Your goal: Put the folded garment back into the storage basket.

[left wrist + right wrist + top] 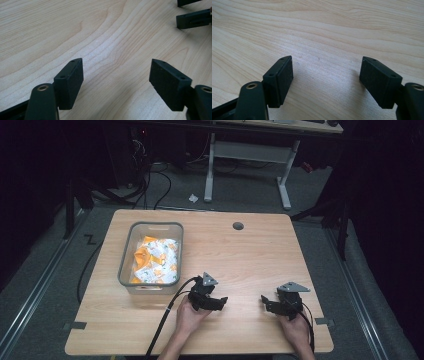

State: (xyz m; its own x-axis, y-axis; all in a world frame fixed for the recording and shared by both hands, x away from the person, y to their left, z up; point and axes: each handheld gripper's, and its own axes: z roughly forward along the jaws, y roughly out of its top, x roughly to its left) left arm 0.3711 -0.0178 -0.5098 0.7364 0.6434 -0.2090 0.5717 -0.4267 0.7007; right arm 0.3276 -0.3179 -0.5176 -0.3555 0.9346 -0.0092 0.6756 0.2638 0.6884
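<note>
Bin (150, 285) of orange-white packets (154, 259) lies forward-left; left gripper (216, 303) nearer, both jaw pairs spread, empty; right gripper (267, 302) farther.

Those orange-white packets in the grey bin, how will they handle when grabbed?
The packets look crinkled and slumped, so probably floppy and light. Their glossy film may slip between the jaws. Heaped in the bin, one could drag its neighbours along.

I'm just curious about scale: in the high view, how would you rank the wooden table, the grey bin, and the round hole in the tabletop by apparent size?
1. Wooden table, largest by far.
2. Grey bin, holding orange and white packets.
3. Round hole, smallest.
</note>
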